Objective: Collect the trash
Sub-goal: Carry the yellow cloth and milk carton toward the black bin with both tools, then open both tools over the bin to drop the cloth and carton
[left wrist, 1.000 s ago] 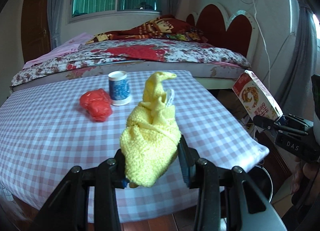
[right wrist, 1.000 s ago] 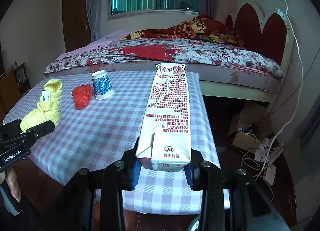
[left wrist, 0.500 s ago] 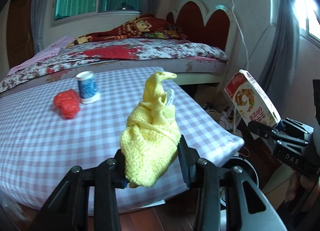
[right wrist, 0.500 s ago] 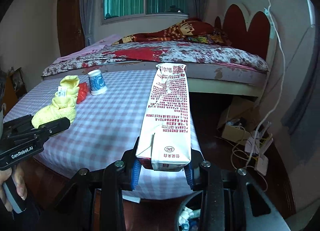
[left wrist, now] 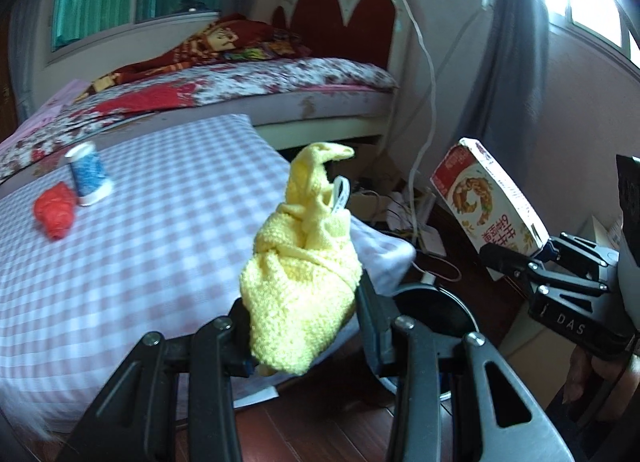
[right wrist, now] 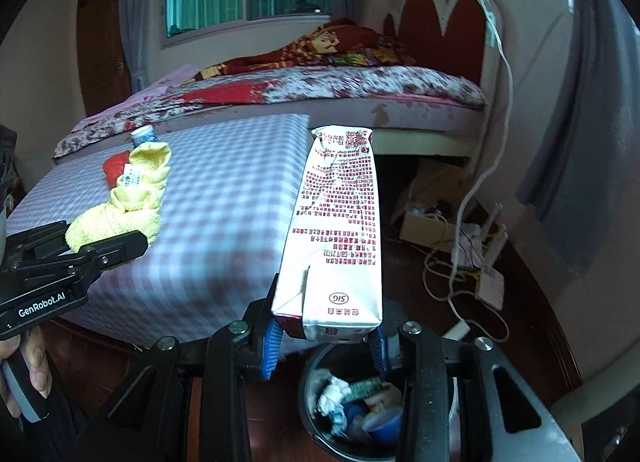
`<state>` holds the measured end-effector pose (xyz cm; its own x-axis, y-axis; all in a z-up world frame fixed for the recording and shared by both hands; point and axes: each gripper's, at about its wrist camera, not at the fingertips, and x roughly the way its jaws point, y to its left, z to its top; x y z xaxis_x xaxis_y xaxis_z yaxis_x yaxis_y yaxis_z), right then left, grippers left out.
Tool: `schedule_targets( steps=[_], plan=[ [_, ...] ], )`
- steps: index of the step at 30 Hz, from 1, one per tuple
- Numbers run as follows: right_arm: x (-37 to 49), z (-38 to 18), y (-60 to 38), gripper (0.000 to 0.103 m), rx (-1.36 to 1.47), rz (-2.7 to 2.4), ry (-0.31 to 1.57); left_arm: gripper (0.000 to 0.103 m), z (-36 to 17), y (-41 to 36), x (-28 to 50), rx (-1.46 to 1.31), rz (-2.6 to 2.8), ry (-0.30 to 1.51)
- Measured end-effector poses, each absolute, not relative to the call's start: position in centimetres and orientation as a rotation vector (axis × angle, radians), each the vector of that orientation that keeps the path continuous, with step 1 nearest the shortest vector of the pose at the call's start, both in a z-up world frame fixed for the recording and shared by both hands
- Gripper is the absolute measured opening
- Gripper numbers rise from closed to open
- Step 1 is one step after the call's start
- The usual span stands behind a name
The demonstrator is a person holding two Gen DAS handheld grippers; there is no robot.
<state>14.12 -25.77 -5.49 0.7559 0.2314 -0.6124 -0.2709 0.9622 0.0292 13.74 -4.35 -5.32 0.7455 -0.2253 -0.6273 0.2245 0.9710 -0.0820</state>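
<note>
Yellow knitted cloth [left wrist: 298, 286], bunched into a lump with a white tag near its top, sits clamped between the jaws of the left gripper [left wrist: 302, 326], held in the air over the near corner of the checked tablecloth [left wrist: 168, 246]. The right gripper [right wrist: 324, 338] has its blue-padded jaws pressed on the bottom end of a red-and-white drink carton [right wrist: 336, 238], which stands up and away from it. Directly below that carton, on the dark wooden floor, is a round bin [right wrist: 316, 366] with crumpled paper and other scraps inside; in the left wrist view the bin's dark rim shows just beyond the cloth. On the table, well apart from both grippers, a crumpled red bag [left wrist: 54, 211] lies touching or just beside a blue-and-white paper cup [left wrist: 88, 173] standing upside down. Behind the table is a bed [right wrist: 360, 89] with a flowered cover and a red headboard. Cables and a cardboard box [right wrist: 424, 221] lie on the floor by the wall
</note>
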Motion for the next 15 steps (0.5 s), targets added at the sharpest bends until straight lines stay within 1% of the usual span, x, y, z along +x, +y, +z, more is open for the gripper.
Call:
schedule_targets(
  steps=[15],
  plan=[
    [11.8, -9.8, -32.3, 0.038, -0.040, 0.198, 0.773, 0.040, -8.7, -12.8, 13.2, 0.067, -0.410, 0.772]
  ],
)
